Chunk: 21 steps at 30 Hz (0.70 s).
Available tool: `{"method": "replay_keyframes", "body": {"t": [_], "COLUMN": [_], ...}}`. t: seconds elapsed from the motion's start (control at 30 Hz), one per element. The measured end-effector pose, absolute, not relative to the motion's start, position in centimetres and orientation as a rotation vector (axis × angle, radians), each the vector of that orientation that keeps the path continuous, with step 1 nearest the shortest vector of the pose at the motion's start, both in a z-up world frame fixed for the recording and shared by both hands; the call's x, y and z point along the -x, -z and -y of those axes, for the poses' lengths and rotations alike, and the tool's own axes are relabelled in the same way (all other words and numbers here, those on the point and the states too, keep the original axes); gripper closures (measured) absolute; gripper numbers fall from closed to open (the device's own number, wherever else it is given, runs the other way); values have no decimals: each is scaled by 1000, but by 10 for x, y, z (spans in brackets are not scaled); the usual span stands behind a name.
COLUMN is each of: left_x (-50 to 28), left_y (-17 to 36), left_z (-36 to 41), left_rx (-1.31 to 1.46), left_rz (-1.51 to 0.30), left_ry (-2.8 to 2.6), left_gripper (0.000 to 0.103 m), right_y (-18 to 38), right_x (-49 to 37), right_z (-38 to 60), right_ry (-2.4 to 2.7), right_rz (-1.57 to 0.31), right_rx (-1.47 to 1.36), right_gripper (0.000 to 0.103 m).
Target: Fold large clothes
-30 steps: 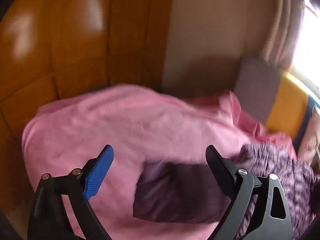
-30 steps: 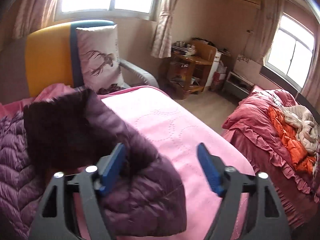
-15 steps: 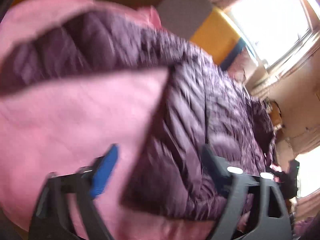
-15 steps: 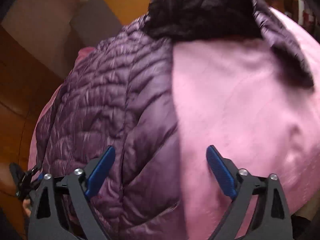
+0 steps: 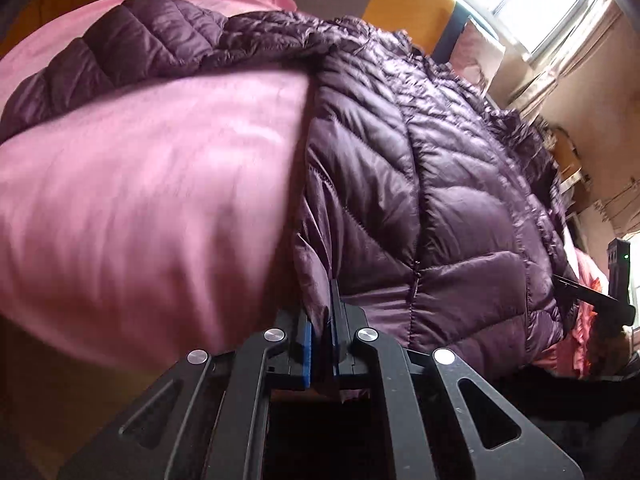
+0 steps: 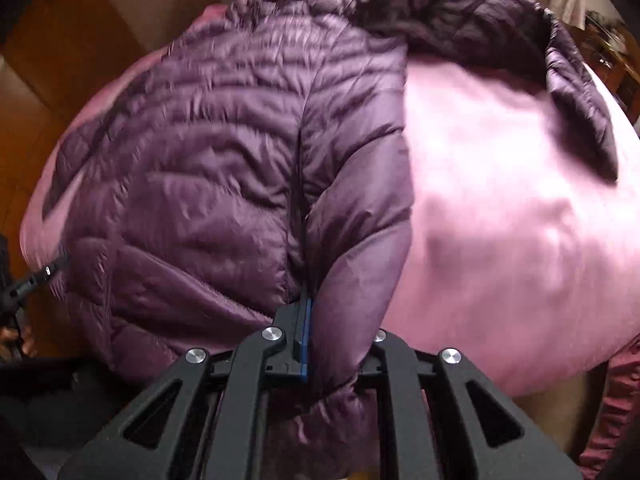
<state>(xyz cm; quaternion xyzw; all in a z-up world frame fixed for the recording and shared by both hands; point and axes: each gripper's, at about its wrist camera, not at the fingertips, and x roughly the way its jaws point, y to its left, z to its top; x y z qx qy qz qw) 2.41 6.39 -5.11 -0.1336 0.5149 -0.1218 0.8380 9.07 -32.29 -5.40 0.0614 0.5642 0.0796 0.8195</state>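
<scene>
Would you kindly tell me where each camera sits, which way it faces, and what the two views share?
Left wrist: on the left claw, angled down at the purple puffer jacket on the pink bedspread; its claw is shut on the hem.
Right wrist: on the right claw, angled down likewise, shut on the jacket's hem.
Shared: jacket, bedspread, and each view glimpses the other claw at its edge.

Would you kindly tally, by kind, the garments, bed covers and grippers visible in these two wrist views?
Purple quilted jacket: 1
Pink bed cover: 1
Grippers: 2, the left gripper and the right gripper, each closed on the jacket's near hem
Total: 4
</scene>
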Motion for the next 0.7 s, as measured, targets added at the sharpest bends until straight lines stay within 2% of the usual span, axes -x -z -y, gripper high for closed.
{"method": "replay_keyframes", "body": {"t": [0.03, 0.07, 0.1, 0.13, 0.17, 0.2, 0.27, 0.3, 0.47, 0.7], "left_x": [-21, -19, -18, -23, -25, -29, -36, -45, -65, -107], "left_y": [52, 51, 47, 43, 37, 32, 20, 17, 18, 28], "left_z": [-64, -65, -71, -76, -88, -99, -129, -150, -238, -336], "left_rx": [285, 292, 316, 338, 373, 405, 459, 500, 631, 862], "left_rz": [-1096, -1094, -1083, -1073, -1046, -1005, -922, -894, -796, -738], "left_ry": [253, 243, 226, 214, 192, 160, 44, -54, -438, -534], "left_gripper": [97, 92, 75, 59, 23, 18, 18, 18, 15, 11], "right_y": [53, 48, 40, 28, 16, 7, -21, -29, -21, 31], "right_x": [-89, -92, -95, -98, -102, -107, -118, -126, -171, -232], "right_z": [321, 322, 325, 328, 331, 330, 324, 317, 249, 158], "right_ry": [-160, -145, -121, -93, -61, -30, 9, -11, -140, -186], "right_rz": [-1204, -1206, -1201, -1164, -1112, -1062, -929, -878, -816, -843], "right_rx": [-97, -88, -86, -74, -57, -42, -30, -46, -110, -24], "right_gripper": [83, 67, 52, 47, 38, 26, 13, 9, 8, 8]}}
